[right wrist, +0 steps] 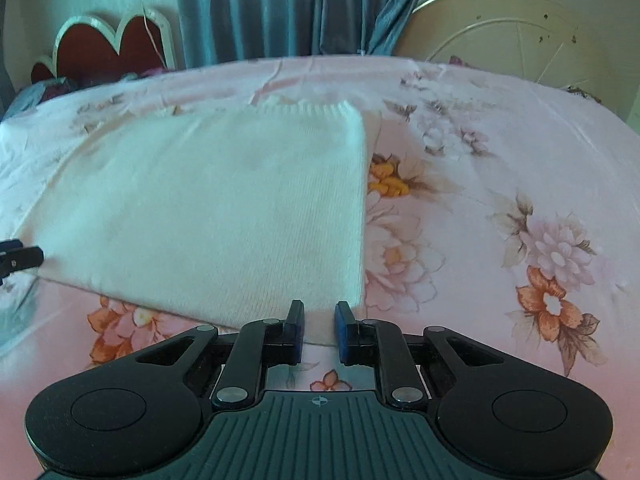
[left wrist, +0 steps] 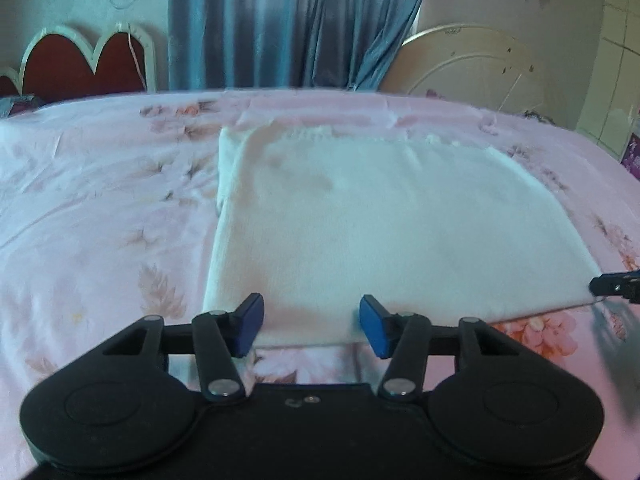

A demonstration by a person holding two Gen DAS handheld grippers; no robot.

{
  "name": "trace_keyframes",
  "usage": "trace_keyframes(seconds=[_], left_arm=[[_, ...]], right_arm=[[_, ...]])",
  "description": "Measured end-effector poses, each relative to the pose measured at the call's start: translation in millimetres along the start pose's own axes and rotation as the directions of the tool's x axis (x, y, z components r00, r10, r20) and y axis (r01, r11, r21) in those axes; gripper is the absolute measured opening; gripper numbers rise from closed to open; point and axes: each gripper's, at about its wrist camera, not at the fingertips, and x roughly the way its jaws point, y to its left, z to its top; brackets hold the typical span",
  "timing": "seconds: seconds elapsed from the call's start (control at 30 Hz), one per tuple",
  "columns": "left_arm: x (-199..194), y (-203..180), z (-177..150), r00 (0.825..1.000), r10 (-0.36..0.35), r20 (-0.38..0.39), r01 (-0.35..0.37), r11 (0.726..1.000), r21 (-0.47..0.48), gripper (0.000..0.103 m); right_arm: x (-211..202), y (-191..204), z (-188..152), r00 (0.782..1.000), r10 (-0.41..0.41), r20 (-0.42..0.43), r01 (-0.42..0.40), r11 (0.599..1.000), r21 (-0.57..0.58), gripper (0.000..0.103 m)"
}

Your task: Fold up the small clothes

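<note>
A white knit garment [left wrist: 360, 220] lies folded flat in a rectangle on the pink floral bed sheet [left wrist: 100, 200]. It also shows in the right wrist view [right wrist: 208, 208], with a ribbed hem at its far edge. My left gripper [left wrist: 311, 326] is open, its blue pads either side of the garment's near edge at the left corner. My right gripper [right wrist: 319, 330] has its jaws a narrow gap apart at the garment's near right corner, with the cloth edge between the pads. Each gripper's tip shows at the edge of the other's view.
The bed sheet [right wrist: 500, 200] spreads wide on all sides of the garment. A red scalloped headboard [left wrist: 80, 64] stands at the far left, blue curtains [left wrist: 288, 20] behind the bed, and a cream round metal frame [left wrist: 472, 68] at the far right.
</note>
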Motion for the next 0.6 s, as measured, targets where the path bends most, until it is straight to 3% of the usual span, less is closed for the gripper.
trace_keyframes(seconds=[0.47, 0.5, 0.57, 0.6], left_arm=[[-2.3, 4.0, 0.5, 1.0, 0.017, -0.01, -0.017, 1.0, -0.01, 0.055], [-6.7, 7.0, 0.4, 0.999, 0.047, 0.001, -0.047, 0.999, -0.021, 0.057], [-18.0, 15.5, -3.0, 0.989, 0.147, 0.033, -0.145, 0.988, -0.048, 0.073], [-22.9, 21.6, -4.9, 0.985, 0.169, 0.036, -0.166, 0.983, -0.078, 0.072]], right_arm=[[1.0, -5.9, 2.1, 1.0, 0.01, -0.018, -0.01, 1.0, -0.004, 0.016], [-3.4, -7.8, 2.8, 1.0, 0.007, -0.009, -0.007, 1.0, 0.011, 0.016], [-15.8, -13.5, 2.0, 1.0, 0.012, 0.027, -0.013, 0.999, 0.045, 0.016], [-20.4, -16.6, 1.1, 0.999, 0.018, 0.038, -0.021, 0.998, 0.06, 0.016]])
